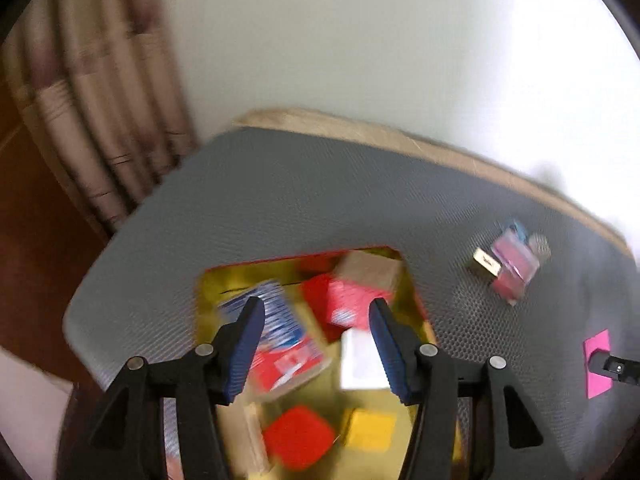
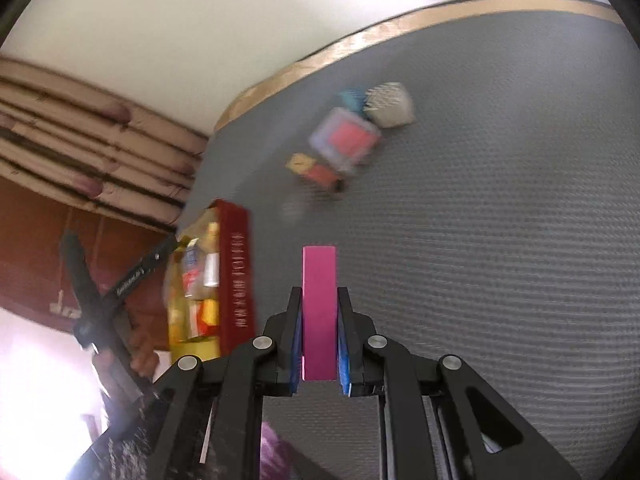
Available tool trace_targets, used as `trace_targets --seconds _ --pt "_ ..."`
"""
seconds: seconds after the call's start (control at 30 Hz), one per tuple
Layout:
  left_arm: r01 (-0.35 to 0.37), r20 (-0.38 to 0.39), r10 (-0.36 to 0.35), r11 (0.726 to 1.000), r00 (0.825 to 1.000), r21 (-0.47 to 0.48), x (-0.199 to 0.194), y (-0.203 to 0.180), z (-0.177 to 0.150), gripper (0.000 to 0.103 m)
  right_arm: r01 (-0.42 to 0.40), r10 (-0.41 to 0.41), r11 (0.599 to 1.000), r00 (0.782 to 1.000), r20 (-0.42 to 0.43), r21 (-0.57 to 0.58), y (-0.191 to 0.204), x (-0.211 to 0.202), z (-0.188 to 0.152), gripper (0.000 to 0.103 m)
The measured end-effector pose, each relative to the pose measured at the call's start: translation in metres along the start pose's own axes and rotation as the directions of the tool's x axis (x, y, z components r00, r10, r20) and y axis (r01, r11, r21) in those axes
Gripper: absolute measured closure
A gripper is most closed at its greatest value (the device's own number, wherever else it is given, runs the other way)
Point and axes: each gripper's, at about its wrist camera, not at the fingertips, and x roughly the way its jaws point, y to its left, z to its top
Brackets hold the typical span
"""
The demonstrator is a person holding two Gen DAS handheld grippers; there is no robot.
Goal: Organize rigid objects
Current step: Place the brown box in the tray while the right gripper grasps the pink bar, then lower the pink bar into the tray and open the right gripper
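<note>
A flat magenta block (image 2: 319, 312), smooth and rectangular, stands upright clamped between the jaws of the right gripper (image 2: 319, 334), above the grey textured mat (image 2: 500, 260); to its left sits the red box (image 2: 236, 276) with a shiny gold lining, already holding small packets. Likely next: carry the block over the box wall, keep it level, lower into a free gap, then release. The left gripper (image 1: 316, 348) hangs over the box with jaws apart, holding nothing; a loose cluster of small boxes (image 2: 348, 140) lies further off, blurred.
</note>
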Motion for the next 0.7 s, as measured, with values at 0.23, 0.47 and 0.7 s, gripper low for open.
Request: trace_targets --seconds 0.23,0.47,0.7 --pt "-0.174 0.036 0.18 0.977 0.983 -0.126 -0.042 0.062 -0.055 0.046 -0.113 0.105 0.987 0.991 -0.078 -0.111 0.088 0.04 0.007 0.089" --pt "-0.123 0.079 0.139 0.976 0.987 -0.177 -0.055 0.078 -0.085 0.046 -0.148 0.112 0.975 0.972 -0.208 -0.168 0.16 0.124 0.0 0.089" --pt "-0.032 0.085 0.052 0.975 0.995 -0.22 -0.056 0.086 -0.089 0.046 -0.087 0.046 0.984 0.967 -0.25 -0.155 0.175 0.179 -0.001 0.089"
